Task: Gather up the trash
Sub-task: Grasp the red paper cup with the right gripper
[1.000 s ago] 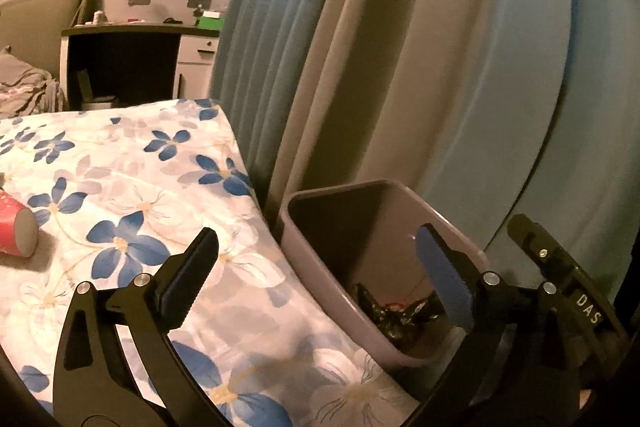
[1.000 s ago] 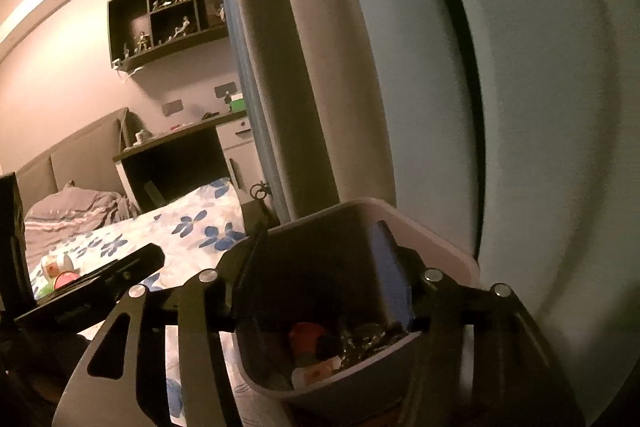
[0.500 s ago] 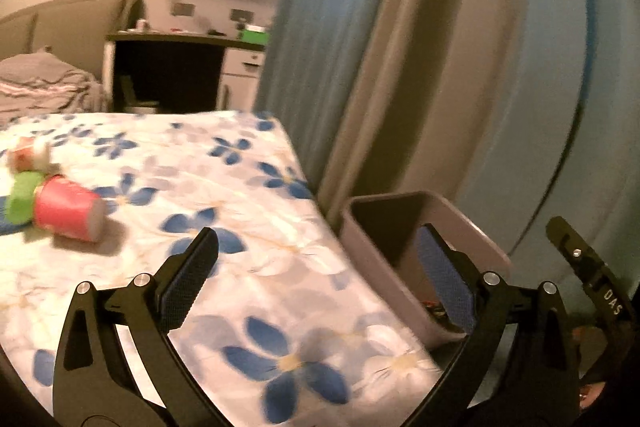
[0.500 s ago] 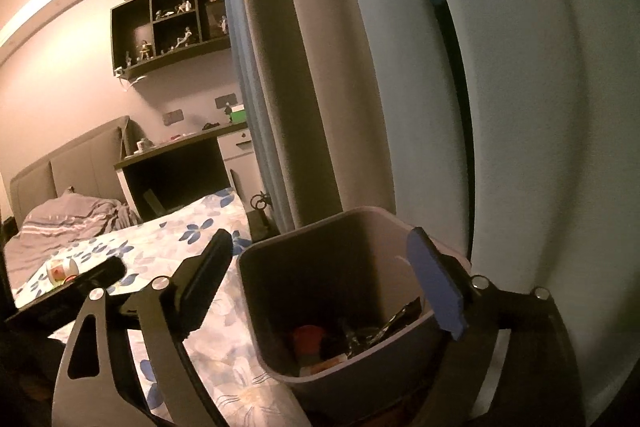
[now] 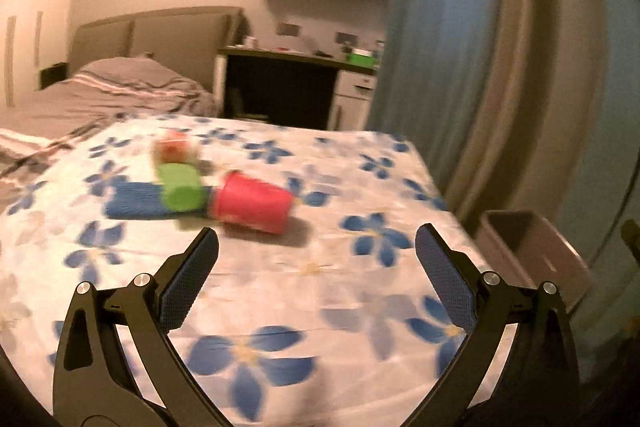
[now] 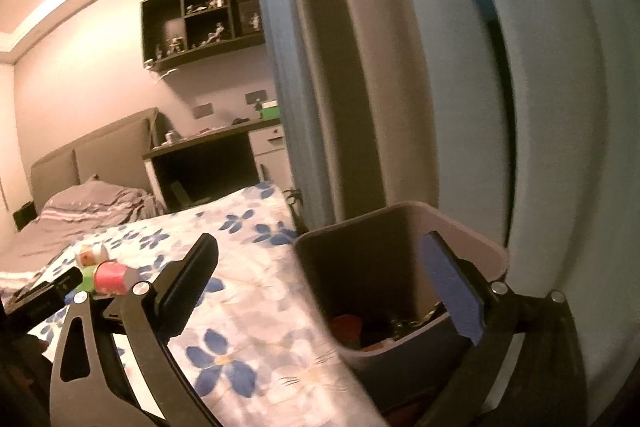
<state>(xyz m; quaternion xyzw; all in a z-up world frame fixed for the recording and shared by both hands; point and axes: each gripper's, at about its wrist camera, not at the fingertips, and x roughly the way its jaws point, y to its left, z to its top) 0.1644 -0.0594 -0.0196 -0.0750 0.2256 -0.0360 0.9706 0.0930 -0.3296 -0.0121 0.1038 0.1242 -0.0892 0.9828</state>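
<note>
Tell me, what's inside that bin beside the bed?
In the bin there is something red and some dark crumpled bits at the bottom. The near wall hides whatever lies beneath or in front of them.

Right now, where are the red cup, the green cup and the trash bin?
red cup (image 5: 252,203), left wrist view, on its side wall.
green cup (image 5: 179,187), left wrist view, on its side wall.
trash bin (image 6: 360,259), right wrist view, on its inner back wall.

Cups lie on the bed, centre-left of the left wrist frame. Bin stands beside the bed's right edge, lower right; curtain behind it.
</note>
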